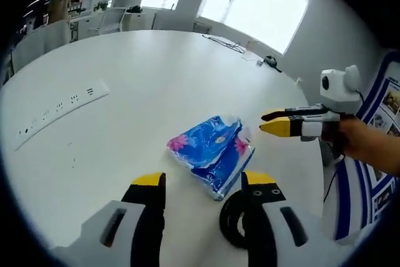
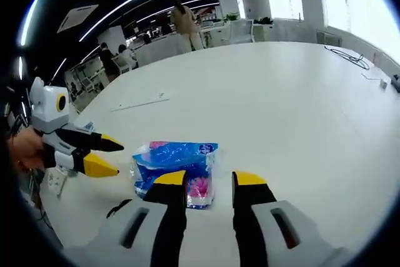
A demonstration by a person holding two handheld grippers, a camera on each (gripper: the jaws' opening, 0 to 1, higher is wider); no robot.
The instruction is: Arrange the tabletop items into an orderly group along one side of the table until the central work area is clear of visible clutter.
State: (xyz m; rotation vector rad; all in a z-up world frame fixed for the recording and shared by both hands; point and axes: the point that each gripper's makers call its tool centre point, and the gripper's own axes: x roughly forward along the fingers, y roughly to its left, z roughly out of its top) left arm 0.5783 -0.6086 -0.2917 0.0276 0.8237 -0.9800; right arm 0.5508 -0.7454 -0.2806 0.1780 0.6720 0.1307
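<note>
Currently both grippers released, jaws apart, nothing held. Blue tissue pack (image 1: 212, 152) lies on the white table (image 1: 137, 85) near its edge, at 12 o'clock of left gripper (image 1: 203, 182); right gripper (image 1: 270, 122) at 2 o'clock, likely flanking it for pickup.

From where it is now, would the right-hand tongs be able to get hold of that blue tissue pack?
Probably yes. The right tongs are open and aimed at the blue tissue pack, which lies flat on the white table just ahead, with nothing between. The left tongs hover off to one side.
</note>
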